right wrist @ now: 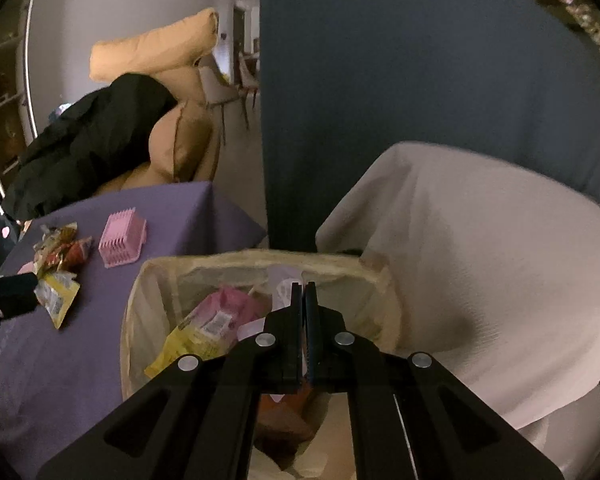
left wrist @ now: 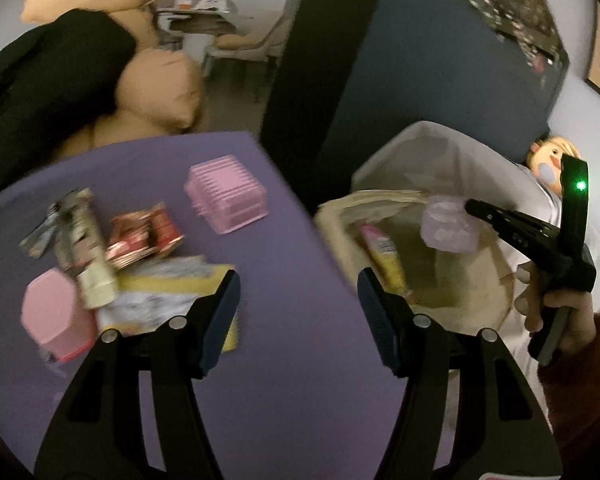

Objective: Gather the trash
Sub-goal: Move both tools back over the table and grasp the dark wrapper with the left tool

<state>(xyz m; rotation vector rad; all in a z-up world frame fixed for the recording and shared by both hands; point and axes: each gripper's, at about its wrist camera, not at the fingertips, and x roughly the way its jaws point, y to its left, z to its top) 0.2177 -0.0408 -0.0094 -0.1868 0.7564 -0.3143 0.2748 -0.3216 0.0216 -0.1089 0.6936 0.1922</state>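
A pile of snack wrappers (left wrist: 112, 248) lies on the purple table (left wrist: 284, 360), with a yellow packet (left wrist: 168, 296) just ahead of my left gripper (left wrist: 298, 284), which is open and empty above the table's right edge. A cream bin (right wrist: 140, 320) beside the table holds a pink and yellow packet (right wrist: 204, 328). My right gripper (right wrist: 305, 292) is shut above the bin's opening. In the left wrist view a pale crumpled wrapper (left wrist: 448, 224) sits at the right gripper's tip (left wrist: 470, 205) over the bin (left wrist: 340, 216); whether it is held is unclear.
A pink slatted basket (left wrist: 228, 194) and a pink box (left wrist: 56, 316) stand on the table. A white-draped chair (right wrist: 480, 260) is right of the bin. A dark blue panel (right wrist: 380, 80) stands behind. Tan cushions and black cloth (right wrist: 92, 136) lie beyond the table.
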